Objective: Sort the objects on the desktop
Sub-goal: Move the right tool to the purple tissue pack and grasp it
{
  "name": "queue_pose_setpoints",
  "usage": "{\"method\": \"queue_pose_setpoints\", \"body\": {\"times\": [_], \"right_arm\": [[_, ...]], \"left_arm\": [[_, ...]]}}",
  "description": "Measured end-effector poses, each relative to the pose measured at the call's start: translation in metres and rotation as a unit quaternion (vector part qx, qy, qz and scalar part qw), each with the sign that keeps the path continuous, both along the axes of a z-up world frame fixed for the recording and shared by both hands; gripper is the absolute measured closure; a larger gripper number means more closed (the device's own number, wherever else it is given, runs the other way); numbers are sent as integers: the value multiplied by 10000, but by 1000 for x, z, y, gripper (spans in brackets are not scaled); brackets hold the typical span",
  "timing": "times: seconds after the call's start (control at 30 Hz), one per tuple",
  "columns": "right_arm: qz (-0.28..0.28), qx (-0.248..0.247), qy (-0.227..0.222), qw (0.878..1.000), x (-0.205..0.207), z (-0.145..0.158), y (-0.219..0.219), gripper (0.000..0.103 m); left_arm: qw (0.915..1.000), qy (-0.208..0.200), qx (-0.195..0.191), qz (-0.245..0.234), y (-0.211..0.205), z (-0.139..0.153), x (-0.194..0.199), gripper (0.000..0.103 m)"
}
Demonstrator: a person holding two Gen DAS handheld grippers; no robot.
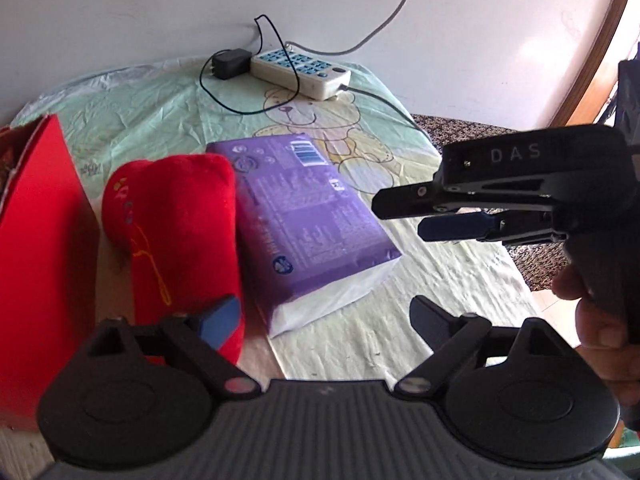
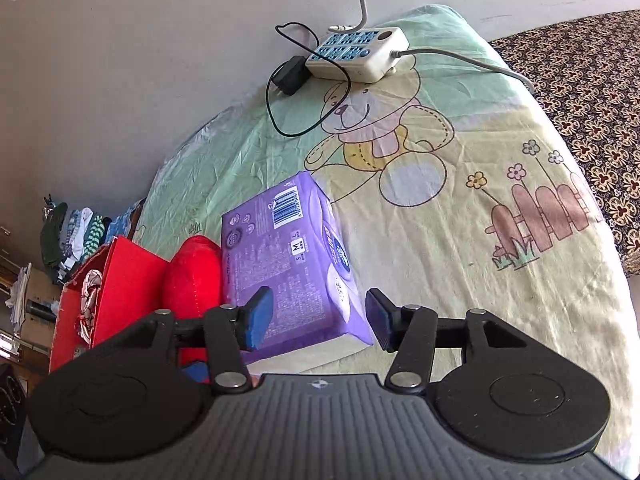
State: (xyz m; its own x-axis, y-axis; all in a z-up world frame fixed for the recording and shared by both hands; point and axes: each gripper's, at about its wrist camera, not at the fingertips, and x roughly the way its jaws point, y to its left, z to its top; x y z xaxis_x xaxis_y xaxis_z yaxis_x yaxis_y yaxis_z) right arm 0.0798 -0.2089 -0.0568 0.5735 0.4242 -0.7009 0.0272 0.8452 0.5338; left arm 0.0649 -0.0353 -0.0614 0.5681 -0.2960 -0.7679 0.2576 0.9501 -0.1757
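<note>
I am lining the right tool point(image 2: 318, 318), half-open and empty, over the purple pack point(image 2: 288, 264), readying a grasp. Left tool point(image 1: 324, 320) is gaping, empty. Red plush point(image 1: 176, 232) is touching the pack's left side, red box point(image 1: 40, 248) beyond it.

Flat plastic-wrapped pack point(image 2: 288, 264) was purple, white barcode patch at its 12 o'clock end. Plush cushion point(image 1: 176, 232) red with yellow stitching. Open cardboard box point(image 1: 36, 248) red. Crinkled table cloth point(image 2: 460, 208) pale green-yellow, bear-and-fence print. Power strip point(image 1: 300, 68) cream with blue sockets.
</note>
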Motion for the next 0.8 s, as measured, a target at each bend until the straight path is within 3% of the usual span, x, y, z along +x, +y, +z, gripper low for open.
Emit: {"method": "queue_pose_setpoints", "body": {"times": [0.1, 0.37, 0.6, 0.8], "right_arm": [[135, 3, 5, 9999, 12, -4, 1, 39], [668, -74, 129, 9977, 48, -20, 21, 40], [850, 22, 124, 9963, 65, -32, 25, 26], [771, 66, 87, 9970, 61, -33, 16, 29]], "left_arm": [[9997, -71, 223, -23, -11, -6, 7, 11], [9944, -345, 981, -186, -36, -21, 26, 6], [9888, -494, 1369, -323, -47, -35, 38, 2], [9864, -563, 1473, -461, -59, -34, 35, 2]]}}
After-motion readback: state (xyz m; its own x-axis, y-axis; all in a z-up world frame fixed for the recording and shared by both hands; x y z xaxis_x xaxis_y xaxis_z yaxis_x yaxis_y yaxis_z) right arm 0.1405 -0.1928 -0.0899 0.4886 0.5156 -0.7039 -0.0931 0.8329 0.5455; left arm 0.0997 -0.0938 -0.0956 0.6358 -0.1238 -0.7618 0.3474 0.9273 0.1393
